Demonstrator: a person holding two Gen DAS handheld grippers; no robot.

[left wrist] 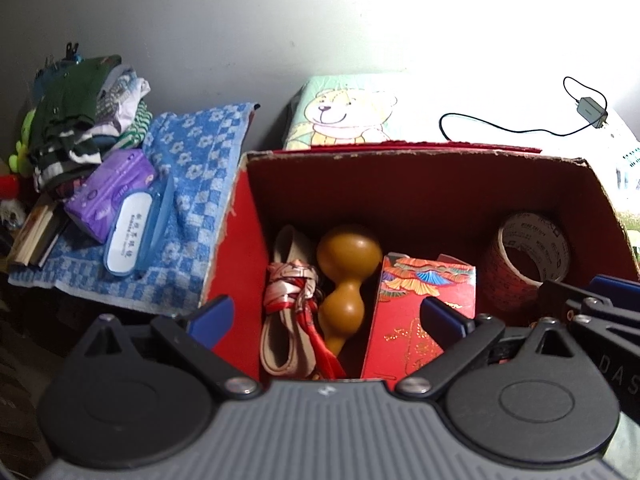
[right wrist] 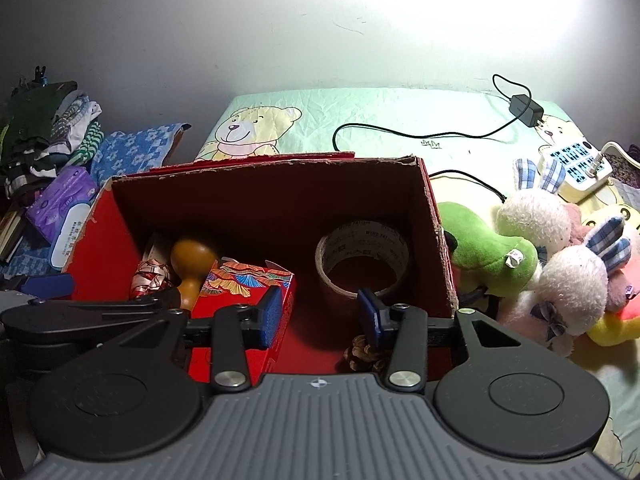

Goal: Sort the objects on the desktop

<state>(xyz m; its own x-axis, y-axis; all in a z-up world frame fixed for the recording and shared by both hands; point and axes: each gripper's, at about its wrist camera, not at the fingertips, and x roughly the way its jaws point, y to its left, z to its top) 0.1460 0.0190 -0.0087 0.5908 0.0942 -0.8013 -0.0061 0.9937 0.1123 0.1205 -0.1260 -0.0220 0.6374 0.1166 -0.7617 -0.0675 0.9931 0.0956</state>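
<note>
Pale green bedsheet printed with a cartoon bear fills the upper centre of the right wrist view; everything rests on this bed, not a desk. Open red cardboard box, centre frame in both views, serves as the collecting bin, judged from the mix of small things already in it. At the right edge of the right wrist view, outside the box, a heap of plush toys (green one, white rabbits with blue checked ears) lies just beside the box wall, likely unsorted. Blue-and-white checked towel, left of frame in the left wrist view, carries a purple tissue pack and a white-and-blue glasses case, with folded clothes behind. Inside the box: red patterned carton at centre, standing tilted; roll of printed packing tape on edge toward the right wall; amber wooden gourd between the carton and a cream strap tied with a red patterned scarf at left; a brown pine cone on the box floor, low in frame. Left gripper hovers over the box, fingers wide apart, holding nothing. Right gripper, fingers moderately apart and empty, hangs over the bare box floor between carton and tape. Judgement: nothing in hand; the plush heap looks like the next pick.
</note>
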